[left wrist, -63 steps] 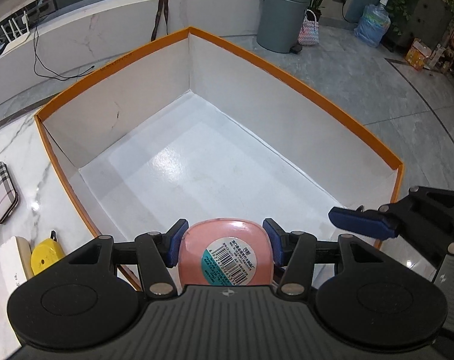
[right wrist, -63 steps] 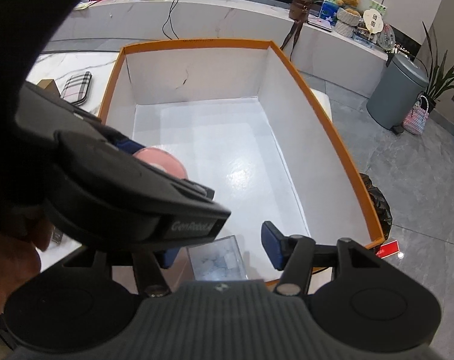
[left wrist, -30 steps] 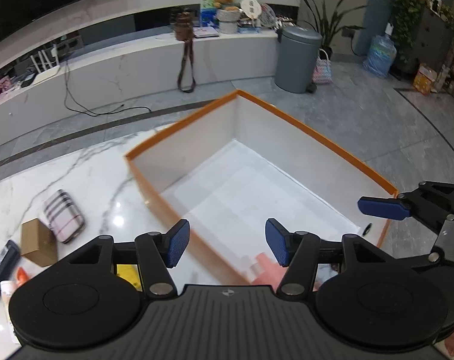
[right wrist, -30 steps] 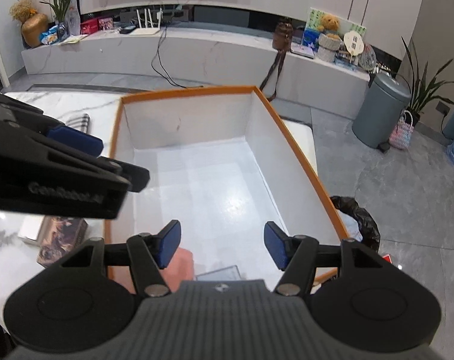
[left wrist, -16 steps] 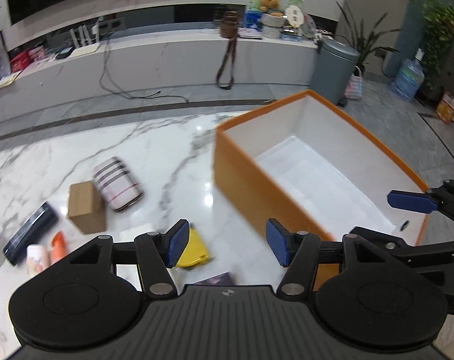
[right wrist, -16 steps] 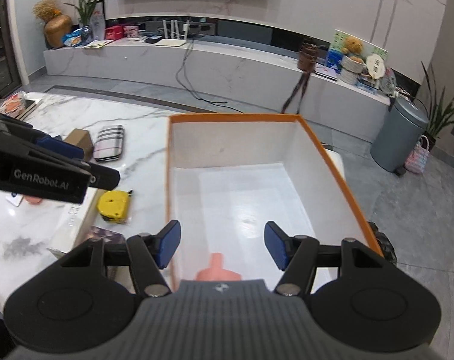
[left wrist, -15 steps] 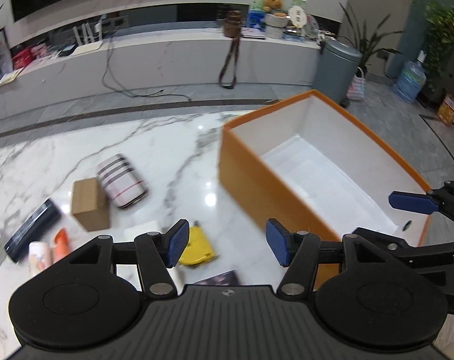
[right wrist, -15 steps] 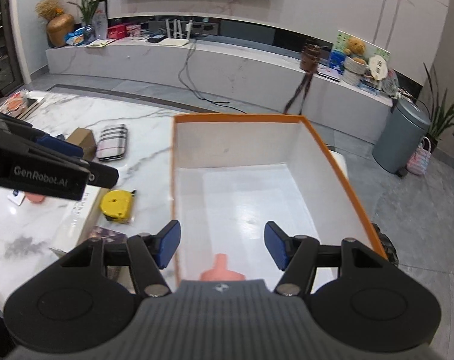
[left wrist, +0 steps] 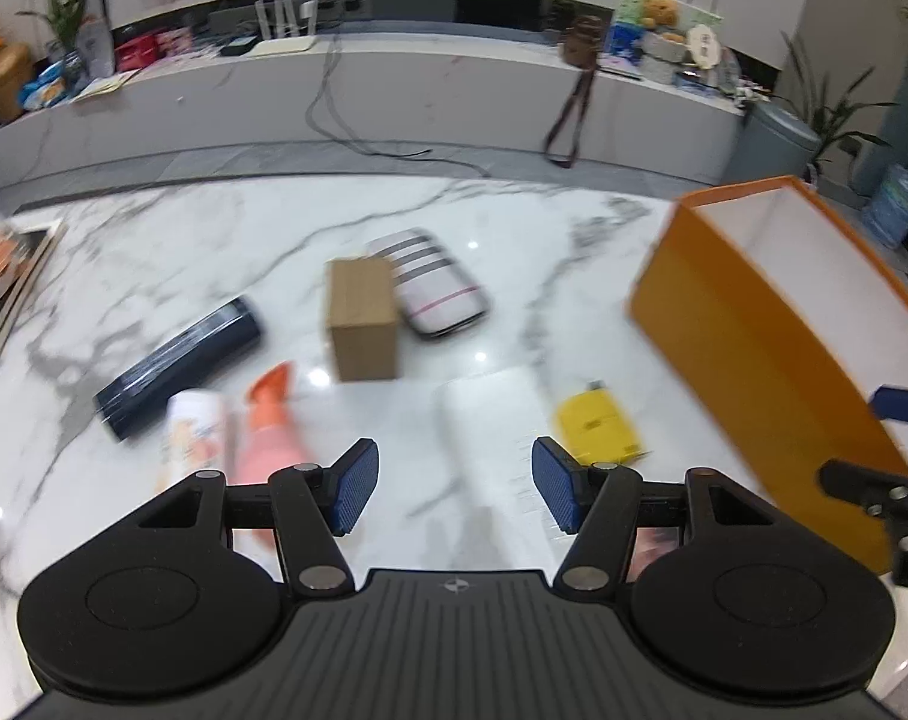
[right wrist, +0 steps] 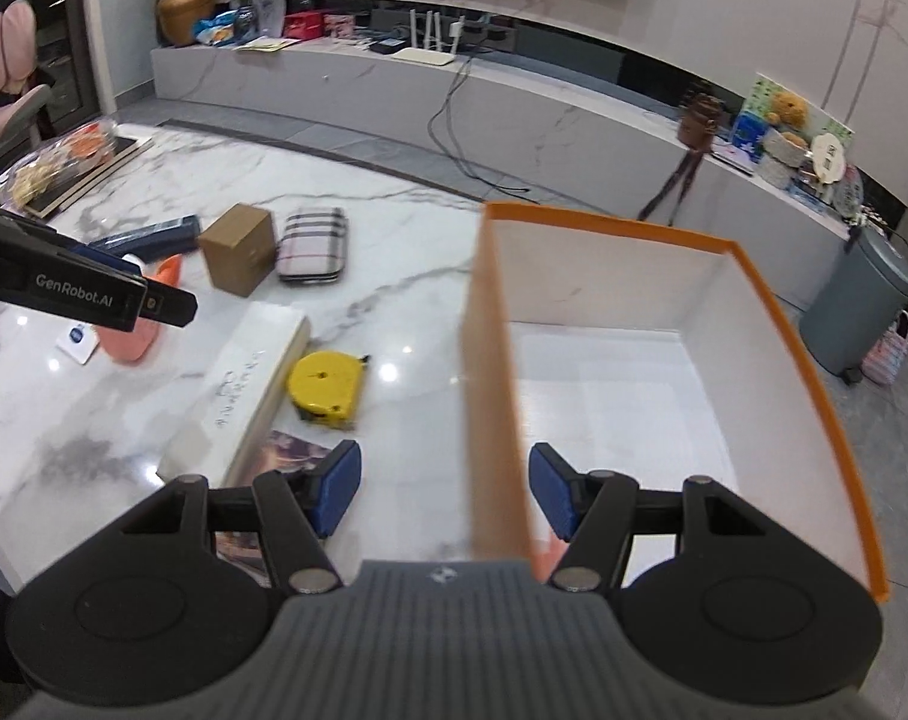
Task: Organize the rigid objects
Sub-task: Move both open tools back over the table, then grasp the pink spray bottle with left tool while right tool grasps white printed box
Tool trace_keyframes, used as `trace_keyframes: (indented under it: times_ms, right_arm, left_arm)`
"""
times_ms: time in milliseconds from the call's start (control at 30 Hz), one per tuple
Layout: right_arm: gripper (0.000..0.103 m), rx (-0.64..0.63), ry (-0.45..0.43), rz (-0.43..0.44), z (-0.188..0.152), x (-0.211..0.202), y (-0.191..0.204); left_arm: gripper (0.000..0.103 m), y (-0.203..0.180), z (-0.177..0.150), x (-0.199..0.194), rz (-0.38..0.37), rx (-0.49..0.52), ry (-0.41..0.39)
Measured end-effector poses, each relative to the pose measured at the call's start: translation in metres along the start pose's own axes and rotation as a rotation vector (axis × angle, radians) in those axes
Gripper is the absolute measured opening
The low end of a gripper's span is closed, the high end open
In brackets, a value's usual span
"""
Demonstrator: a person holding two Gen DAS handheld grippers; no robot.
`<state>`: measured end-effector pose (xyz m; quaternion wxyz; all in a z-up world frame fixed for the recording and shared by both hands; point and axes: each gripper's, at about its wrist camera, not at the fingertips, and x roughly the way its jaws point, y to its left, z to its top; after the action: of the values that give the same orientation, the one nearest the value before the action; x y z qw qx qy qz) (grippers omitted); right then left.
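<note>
My left gripper (left wrist: 452, 492) is open and empty above the marble table, over a white flat box (left wrist: 490, 420). Ahead lie a yellow tape measure (left wrist: 598, 423), a cardboard box (left wrist: 360, 318), a plaid case (left wrist: 432, 282), a dark tube (left wrist: 177, 360), a pink bottle (left wrist: 270, 426) and a white bottle (left wrist: 192, 438). My right gripper (right wrist: 441, 495) hangs over the left wall of the orange box (right wrist: 802, 360); its jaws are opening with nothing gripped. A pink item (right wrist: 544, 558) lies inside the box behind its right finger.
A tray of packets (right wrist: 63, 162) sits at the table's far left. A printed booklet (right wrist: 285, 456) lies under the white flat box (right wrist: 243, 384). The left gripper's body (right wrist: 93, 294) reaches in from the left. The floor and a grey bin (right wrist: 862, 300) lie beyond the orange box.
The left gripper let go of the pink item in the orange box, then swung left over the loose objects. The right gripper shifted left to the box's wall and its jaws widened.
</note>
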<state>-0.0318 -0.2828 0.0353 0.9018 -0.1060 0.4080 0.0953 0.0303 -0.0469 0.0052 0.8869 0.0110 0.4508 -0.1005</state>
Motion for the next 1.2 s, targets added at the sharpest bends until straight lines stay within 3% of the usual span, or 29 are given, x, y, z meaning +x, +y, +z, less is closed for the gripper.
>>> trace_keyframes:
  times_ms: [300, 500, 900, 1200]
  right_arm:
    - [0.066, -0.02, 0.02, 0.042, -0.002, 0.024, 0.04]
    - [0.066, 0.014, 0.036, 0.05, 0.003, 0.044, 0.057]
    - [0.066, 0.103, -0.006, 0.084, 0.021, 0.066, 0.081]
    - [0.066, 0.11, -0.026, 0.074, 0.018, 0.083, 0.106]
  left_arm:
    - [0.069, 0.071, -0.014, 0.005, 0.062, -0.09, -0.003]
    - [0.07, 0.094, -0.021, 0.011, 0.08, -0.111, -0.005]
    - [0.073, 0.09, -0.031, 0.026, 0.023, -0.087, -0.048]
    - [0.073, 0.085, -0.038, 0.034, -0.018, -0.132, -0.04]
